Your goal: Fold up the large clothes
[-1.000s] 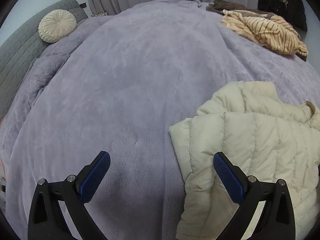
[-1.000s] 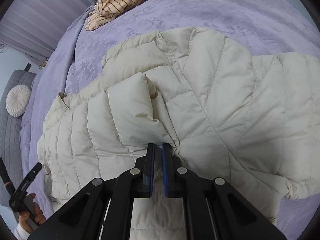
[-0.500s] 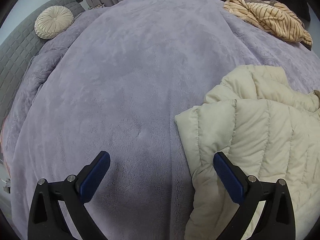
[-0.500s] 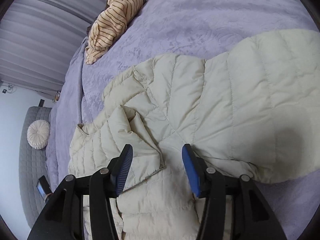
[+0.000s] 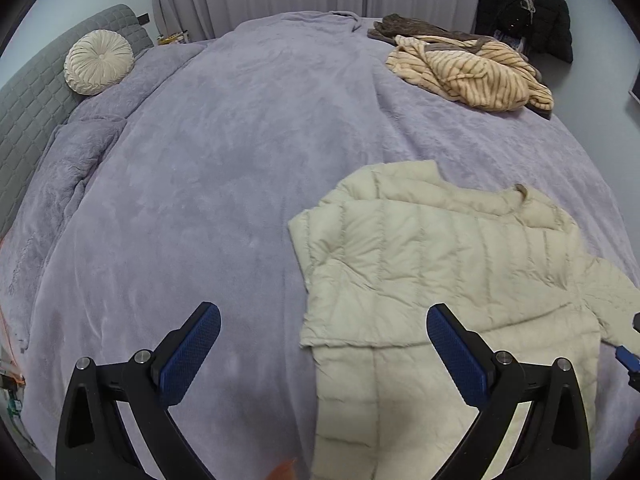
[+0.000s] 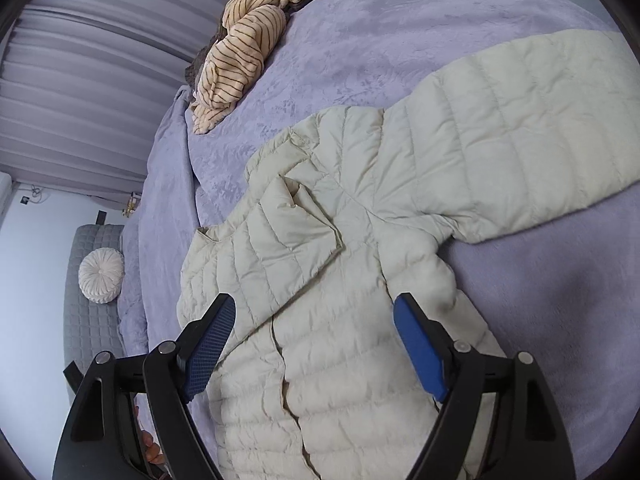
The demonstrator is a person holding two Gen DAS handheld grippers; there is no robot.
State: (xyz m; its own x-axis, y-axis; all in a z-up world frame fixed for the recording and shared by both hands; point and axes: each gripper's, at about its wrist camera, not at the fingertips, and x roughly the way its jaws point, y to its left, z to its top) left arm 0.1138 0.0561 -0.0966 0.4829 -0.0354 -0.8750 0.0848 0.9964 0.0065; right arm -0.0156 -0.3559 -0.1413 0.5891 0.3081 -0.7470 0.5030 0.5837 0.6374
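A cream quilted puffer jacket [image 6: 360, 280] lies front up on the lilac bedspread [image 6: 400, 40]. One sleeve [image 6: 280, 248] is folded across its chest. The other sleeve [image 6: 520, 128] stretches out to the right. My right gripper [image 6: 314, 344] is open and empty, hovering over the jacket's lower front. In the left wrist view the jacket [image 5: 440, 264] lies at the lower right. My left gripper [image 5: 324, 346] is open and empty, above the bedspread [image 5: 200, 200] by the jacket's left edge.
A striped tan garment [image 5: 472, 72] lies at the far right of the bed, over a brown one [image 5: 412, 26]. A round cream cushion [image 5: 98, 62] leans on the grey headboard [image 5: 28, 104]. A black coat [image 5: 524, 4] hangs by the curtains.
My right gripper has opened, let go of the folded sleeve, and pulled back from the jacket. My left gripper has drawn back, still open.
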